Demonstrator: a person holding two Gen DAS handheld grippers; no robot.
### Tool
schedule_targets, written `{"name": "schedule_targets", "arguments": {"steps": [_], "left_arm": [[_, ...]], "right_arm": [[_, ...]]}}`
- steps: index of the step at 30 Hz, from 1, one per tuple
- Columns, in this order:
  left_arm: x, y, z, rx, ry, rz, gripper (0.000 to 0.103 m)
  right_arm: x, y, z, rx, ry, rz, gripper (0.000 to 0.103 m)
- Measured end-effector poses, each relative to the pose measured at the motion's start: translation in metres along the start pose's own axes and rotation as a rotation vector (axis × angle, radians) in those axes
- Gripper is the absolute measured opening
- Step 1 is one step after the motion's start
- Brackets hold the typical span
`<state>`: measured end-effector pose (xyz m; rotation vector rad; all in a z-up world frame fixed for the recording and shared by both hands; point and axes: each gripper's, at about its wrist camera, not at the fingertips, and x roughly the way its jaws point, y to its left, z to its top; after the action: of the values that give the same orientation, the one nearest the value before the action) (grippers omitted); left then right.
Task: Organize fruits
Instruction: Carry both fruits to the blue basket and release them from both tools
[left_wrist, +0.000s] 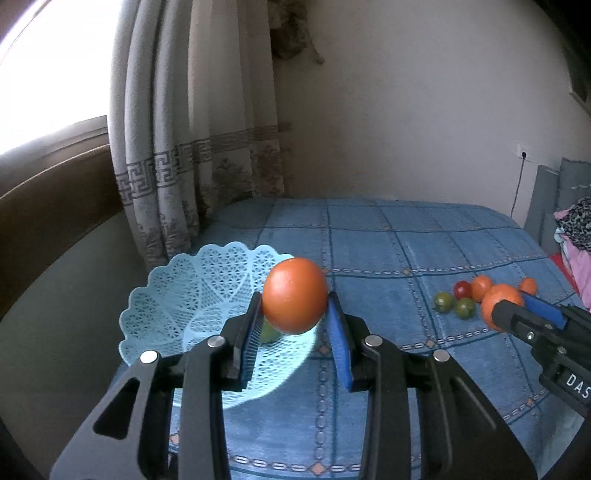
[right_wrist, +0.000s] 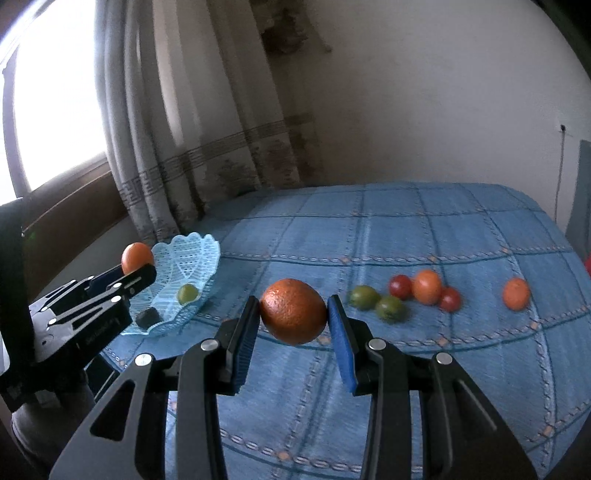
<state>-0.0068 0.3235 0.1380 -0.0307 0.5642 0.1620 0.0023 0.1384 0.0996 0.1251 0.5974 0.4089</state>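
— Oranges are round and smooth, so they can slip. Where are they?

— The left gripper (left_wrist: 294, 314) is clamped on a smooth orange (left_wrist: 294, 294), up over the blue basket (left_wrist: 177, 291). The right gripper (right_wrist: 293, 314) is clamped on a bumpy orange (right_wrist: 293, 311), above the blue cloth (right_wrist: 424, 229).

— Will they squash?

— I think not; the skin looks firm. Hold each at its fat middle, as now. The small fruits (right_wrist: 402, 295) on the cloth look softer, so squeeze them gently.

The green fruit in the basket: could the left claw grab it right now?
Probably not. The left claw is shut on an orange just above the basket, so it would have to drop that before reaching the green fruit.
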Motion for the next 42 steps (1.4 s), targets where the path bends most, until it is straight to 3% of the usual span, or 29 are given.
{"name": "schedule_targets", "arguments": {"steps": [17, 27, 39, 40, 42], "left_arm": [[0.055, 0.087, -0.004, -0.181, 0.130, 0.088, 0.035], [0.066, 0.093, -0.012, -0.196, 0.160, 0.090, 0.035], [0.070, 0.098, -0.014, -0.216, 0.171, 0.122, 0.037], [0.069, 0.099, -0.013, -0.219, 0.168, 0.122, 0.040], [0.067, 0.100, -0.011, -0.221, 0.156, 0.131, 0.054]], "right_arm": [[0.076, 0.083, 0.024, -0.095, 0.077, 0.095, 0.038], [0.108, 0.104, 0.029, -0.109, 0.107, 0.118, 0.038], [0.118, 0.113, 0.025, -0.122, 0.117, 0.133, 0.038], [0.118, 0.113, 0.025, -0.123, 0.118, 0.133, 0.038], [0.120, 0.113, 0.024, -0.124, 0.122, 0.135, 0.038]]}}
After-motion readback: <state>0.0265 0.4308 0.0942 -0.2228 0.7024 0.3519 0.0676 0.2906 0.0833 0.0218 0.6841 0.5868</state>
